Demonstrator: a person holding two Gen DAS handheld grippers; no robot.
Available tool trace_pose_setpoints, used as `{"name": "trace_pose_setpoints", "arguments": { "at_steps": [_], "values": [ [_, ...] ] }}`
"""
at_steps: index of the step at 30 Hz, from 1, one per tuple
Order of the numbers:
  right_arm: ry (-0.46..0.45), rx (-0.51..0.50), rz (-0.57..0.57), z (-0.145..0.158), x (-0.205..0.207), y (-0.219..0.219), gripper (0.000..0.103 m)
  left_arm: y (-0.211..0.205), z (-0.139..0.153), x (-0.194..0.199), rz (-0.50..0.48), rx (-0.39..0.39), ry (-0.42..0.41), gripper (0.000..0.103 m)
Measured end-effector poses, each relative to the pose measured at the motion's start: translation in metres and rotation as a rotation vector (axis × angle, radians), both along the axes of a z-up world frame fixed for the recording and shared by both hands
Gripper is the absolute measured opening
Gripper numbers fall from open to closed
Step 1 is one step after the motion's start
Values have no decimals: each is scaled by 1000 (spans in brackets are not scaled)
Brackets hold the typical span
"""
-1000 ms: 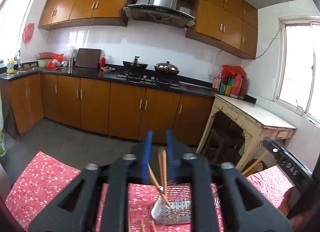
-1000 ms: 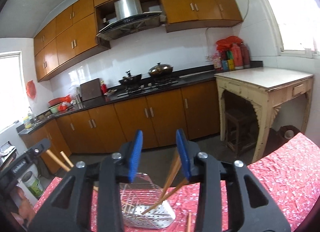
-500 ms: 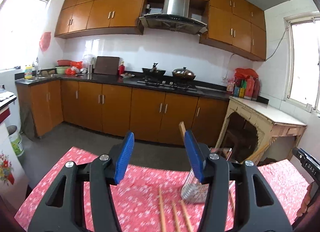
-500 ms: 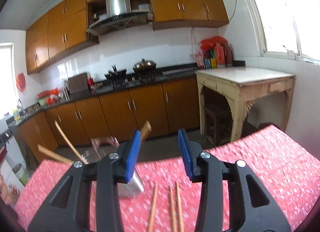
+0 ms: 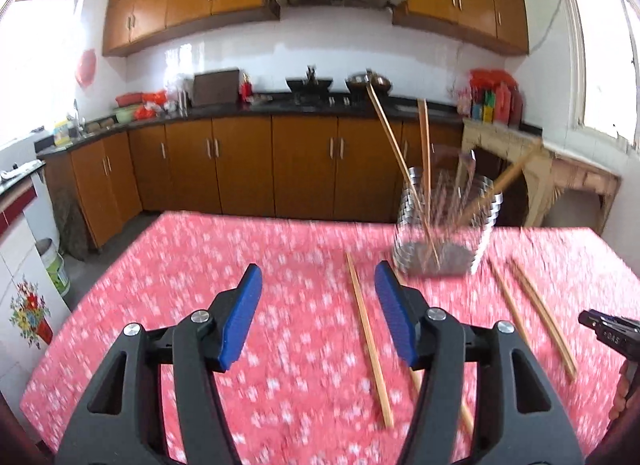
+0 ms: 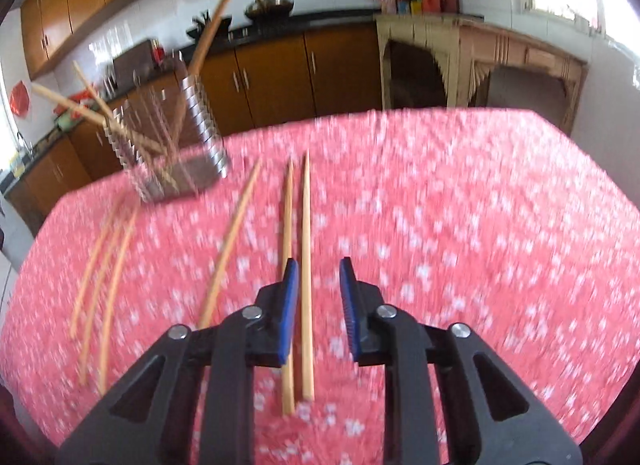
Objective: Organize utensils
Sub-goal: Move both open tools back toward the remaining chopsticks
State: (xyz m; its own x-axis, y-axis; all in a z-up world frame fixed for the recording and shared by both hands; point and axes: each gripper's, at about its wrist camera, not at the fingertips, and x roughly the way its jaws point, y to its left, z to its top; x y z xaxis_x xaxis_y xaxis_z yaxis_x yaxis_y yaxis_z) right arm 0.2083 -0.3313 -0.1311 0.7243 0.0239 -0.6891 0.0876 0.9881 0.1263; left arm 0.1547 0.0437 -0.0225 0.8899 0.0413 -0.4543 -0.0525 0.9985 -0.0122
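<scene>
Grippers came nearest: the right gripper [image 6: 316, 297] hung a little apart and empty over a pair of chopsticks [image 6: 306, 265] lying side by side on the red floral tablecloth [image 6: 460, 225]. The left gripper [image 5: 318, 313] gaped wide, holding nothing, one loose chopstick [image 5: 366, 339] just beside its right finger. Farther out, more sticks lay scattered flat. Beyond them stood the wire holder [image 6: 168, 153], several chopsticks leaning inside. The sticks looked light, stiff, thin and smooth, likely to roll or slip; pinching one near mid-length seemed the safest hold. The light holder might tip if nudged.
</scene>
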Motion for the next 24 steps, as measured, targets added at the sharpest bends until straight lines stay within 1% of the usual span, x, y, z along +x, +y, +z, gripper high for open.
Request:
{"name": "trace_pose_setpoints", "arguments": {
  "at_steps": [5, 7, 14, 17, 19, 20, 21, 24],
  "values": [
    [38, -32, 21, -15, -5, 9, 19, -2, -24, -1, -10, -5, 75, 59],
    [54, -37, 26, -20, -4, 11, 17, -4, -30, -2, -11, 1, 86, 59],
    [75, -46, 45, -26, -1, 13, 17, -5, -44, -3, -18, 4, 121, 59],
    [83, -73, 52, -28, 1, 15, 17, -6, -47, -1, -19, -1, 139, 59],
    [87, -99, 50, -29, 3, 16, 14, -6, -49, -1, -20, 0, 145, 59],
    [93, -109, 43, -29, 5, 16, 10, -6, -49, 0, -21, 1, 148, 59],
    [98, -108, 35, -28, 7, 15, 8, -6, -50, -1, -23, 1, 150, 59],
    [120, -96, -19, -26, 19, 2, 8, -7, -52, 1, -28, -6, 163, 59]
  ]
}}
